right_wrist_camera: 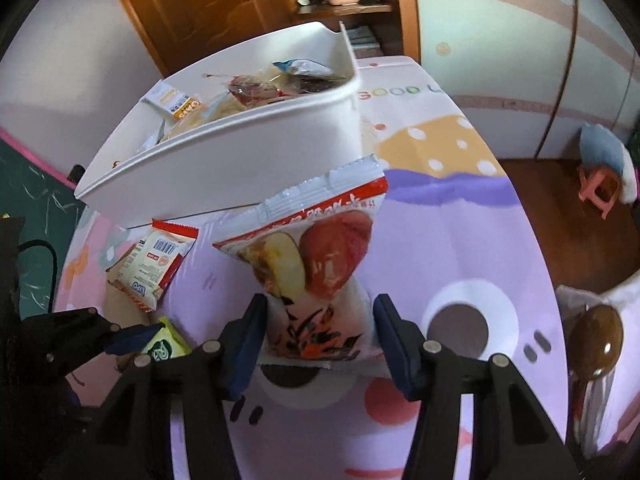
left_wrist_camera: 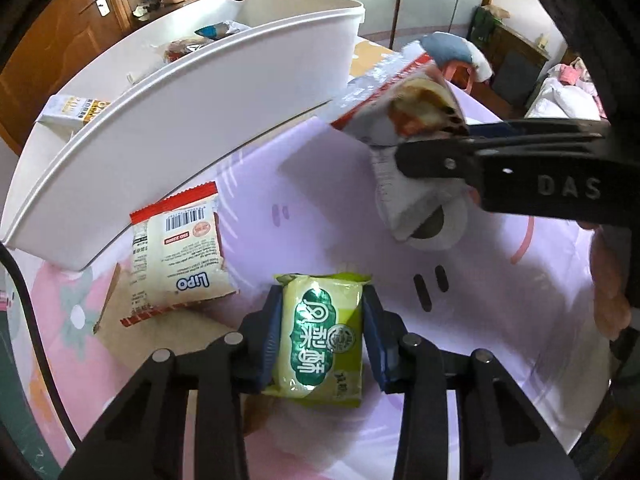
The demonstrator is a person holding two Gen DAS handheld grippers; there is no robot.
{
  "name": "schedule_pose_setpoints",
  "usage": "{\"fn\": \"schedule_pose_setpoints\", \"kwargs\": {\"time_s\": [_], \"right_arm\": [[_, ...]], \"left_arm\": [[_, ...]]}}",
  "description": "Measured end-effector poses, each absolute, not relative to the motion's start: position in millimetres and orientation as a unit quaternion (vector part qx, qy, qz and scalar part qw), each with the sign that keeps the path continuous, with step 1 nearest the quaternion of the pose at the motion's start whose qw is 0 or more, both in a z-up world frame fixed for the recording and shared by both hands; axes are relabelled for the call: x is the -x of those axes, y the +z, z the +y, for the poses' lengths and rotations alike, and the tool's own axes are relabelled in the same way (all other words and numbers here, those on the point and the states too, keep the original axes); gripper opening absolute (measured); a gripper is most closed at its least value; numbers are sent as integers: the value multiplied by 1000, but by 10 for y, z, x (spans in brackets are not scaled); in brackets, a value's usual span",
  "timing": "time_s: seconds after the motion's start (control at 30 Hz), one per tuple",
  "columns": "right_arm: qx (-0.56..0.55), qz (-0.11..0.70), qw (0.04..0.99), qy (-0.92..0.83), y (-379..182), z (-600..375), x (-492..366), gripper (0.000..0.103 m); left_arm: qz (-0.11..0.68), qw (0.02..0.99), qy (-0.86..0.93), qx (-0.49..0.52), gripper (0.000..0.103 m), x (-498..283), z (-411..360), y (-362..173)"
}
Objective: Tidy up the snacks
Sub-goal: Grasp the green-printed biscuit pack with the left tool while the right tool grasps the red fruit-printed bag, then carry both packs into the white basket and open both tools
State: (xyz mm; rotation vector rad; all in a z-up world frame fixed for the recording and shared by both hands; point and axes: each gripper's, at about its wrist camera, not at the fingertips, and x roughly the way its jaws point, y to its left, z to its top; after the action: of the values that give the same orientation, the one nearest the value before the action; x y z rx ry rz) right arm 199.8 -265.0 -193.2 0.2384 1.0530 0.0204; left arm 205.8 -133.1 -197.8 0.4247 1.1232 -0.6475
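My left gripper (left_wrist_camera: 322,332) is shut on a green snack packet (left_wrist_camera: 322,340) and holds it low over the table; the packet also shows in the right wrist view (right_wrist_camera: 166,346). My right gripper (right_wrist_camera: 320,340) is shut on a white and red snack bag with an apple picture (right_wrist_camera: 316,264), lifted above the table; the bag also shows in the left wrist view (left_wrist_camera: 404,120), near the bin's right end. A white bin (left_wrist_camera: 192,120) (right_wrist_camera: 240,152) holds several snacks. A Lipo packet (left_wrist_camera: 180,252) (right_wrist_camera: 154,264) lies on the table against the bin's front wall.
The table has a pink and purple cartoon cover (right_wrist_camera: 460,240). A black cable (left_wrist_camera: 24,292) runs along its left edge. A wooden door (right_wrist_camera: 200,0) and shelf stand behind the bin. A pink stool (right_wrist_camera: 600,188) stands on the floor at right.
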Motion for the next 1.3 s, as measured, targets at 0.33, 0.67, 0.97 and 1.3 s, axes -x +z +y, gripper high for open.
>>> {"fn": "schedule_pose_setpoints", "kwargs": {"time_s": [0.33, 0.67, 0.97, 1.3], "right_arm": [[-111, 500, 859, 23, -1886, -2520, -1758, 53], [-82, 456, 885, 51, -1357, -2233, -1546, 53], [-25, 376, 925, 47, -523, -1973, -1470, 53], [5, 304, 952, 38, 232, -1902, -1802, 53]], "left_arm": [[519, 809, -259, -95, 36, -1923, -1023, -1733], [466, 860, -206, -30, 36, -1977, -674, -900], [416, 895, -163, -11, 36, -2028, -366, -148], [373, 917, -142, -13, 36, -2380, -264, 535]]}}
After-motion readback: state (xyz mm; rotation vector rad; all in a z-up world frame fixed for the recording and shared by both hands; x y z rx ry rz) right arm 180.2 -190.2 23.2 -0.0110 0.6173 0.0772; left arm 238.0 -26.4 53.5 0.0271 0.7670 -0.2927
